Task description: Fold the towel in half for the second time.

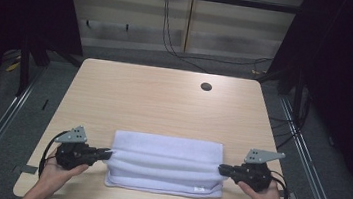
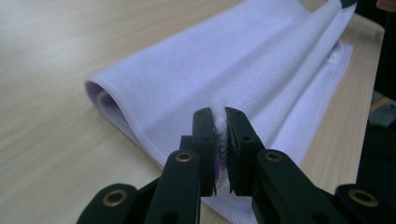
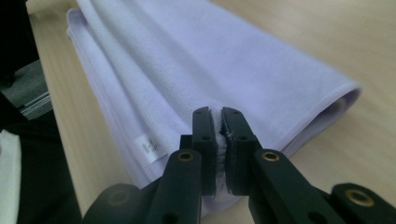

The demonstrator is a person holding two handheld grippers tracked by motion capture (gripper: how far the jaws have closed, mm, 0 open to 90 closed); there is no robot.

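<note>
Two hand-held grippers are pinching one towel.
Left hand-held gripper and right hand-held gripper are clamping opposite edges, keeping the fold straight between them.

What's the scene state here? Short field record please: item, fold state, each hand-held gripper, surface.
item: lavender towel
fold state: folded into a long band, rounded fold on the far side, loose hemmed edges and small white label toward the person
left hand-held gripper: shut on the towel's left end, cloth pinched between the jaws
right hand-held gripper: shut on the towel's right end
surface: light wood table, towel lies on its near half
other: dark round hole near the far edge
</note>
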